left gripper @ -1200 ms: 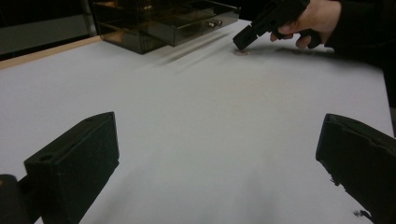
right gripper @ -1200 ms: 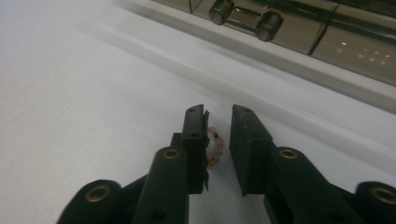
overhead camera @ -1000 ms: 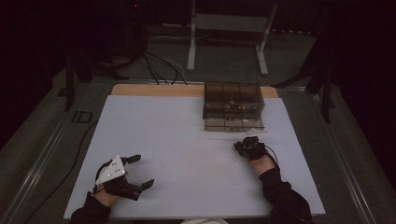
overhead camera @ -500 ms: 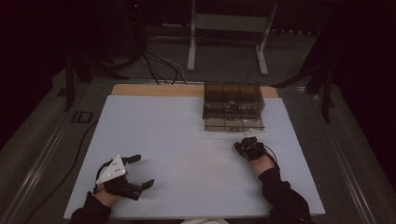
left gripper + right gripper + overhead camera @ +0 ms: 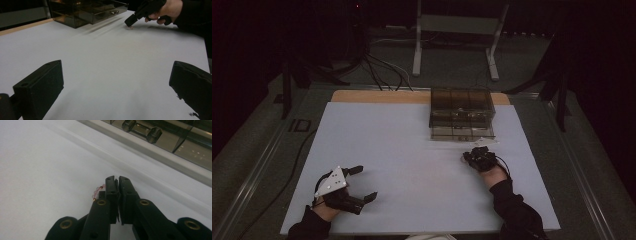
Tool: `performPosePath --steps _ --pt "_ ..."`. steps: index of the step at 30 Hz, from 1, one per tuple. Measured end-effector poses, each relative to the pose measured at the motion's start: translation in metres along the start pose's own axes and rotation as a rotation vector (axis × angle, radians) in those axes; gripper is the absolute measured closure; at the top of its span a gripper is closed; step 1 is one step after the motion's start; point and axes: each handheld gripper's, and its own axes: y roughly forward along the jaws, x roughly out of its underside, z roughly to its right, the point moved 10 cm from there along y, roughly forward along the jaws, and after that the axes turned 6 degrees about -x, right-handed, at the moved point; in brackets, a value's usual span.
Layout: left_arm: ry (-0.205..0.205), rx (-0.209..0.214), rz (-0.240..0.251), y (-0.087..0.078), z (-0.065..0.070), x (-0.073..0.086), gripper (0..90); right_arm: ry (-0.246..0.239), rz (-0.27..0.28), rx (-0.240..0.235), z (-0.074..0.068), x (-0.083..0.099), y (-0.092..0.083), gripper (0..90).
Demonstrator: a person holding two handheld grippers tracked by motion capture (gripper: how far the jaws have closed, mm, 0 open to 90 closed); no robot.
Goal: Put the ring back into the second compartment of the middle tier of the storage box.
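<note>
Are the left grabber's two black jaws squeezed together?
No, the left gripper has its two black jaws spread far apart, with bare white table showing between them.

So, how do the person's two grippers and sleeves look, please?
Both grippers are black with two blocky jaws. The left gripper carries a grey three-cornered plate on top. The right gripper has brass-coloured rivets and trails a thin dark cable. The sleeves are black.

Most of the bead string hides behind the right gripper; the drawer box's contents are too dim to tell.
</note>
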Motion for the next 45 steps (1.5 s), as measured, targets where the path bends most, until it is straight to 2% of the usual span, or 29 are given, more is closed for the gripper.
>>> performPosePath --steps 8,15,31,45 --pt "0.000 -0.002 0.002 0.000 0.000 -0.001 0.8 0.008 0.013 -0.014 -0.002 -0.001 -0.008 87.4" --pt "0.011 -0.004 -0.004 0.001 0.001 0.000 0.8 -0.007 0.018 -0.019 -0.006 -0.001 -0.015 87.4" --pt "0.008 0.001 -0.009 0.001 0.001 0.001 0.8 -0.015 0.016 -0.048 -0.015 0.000 -0.025 87.4" --pt "0.012 0.003 -0.008 0.002 0.002 0.000 0.8 -0.034 0.028 -0.052 -0.021 -0.005 -0.033 87.4"
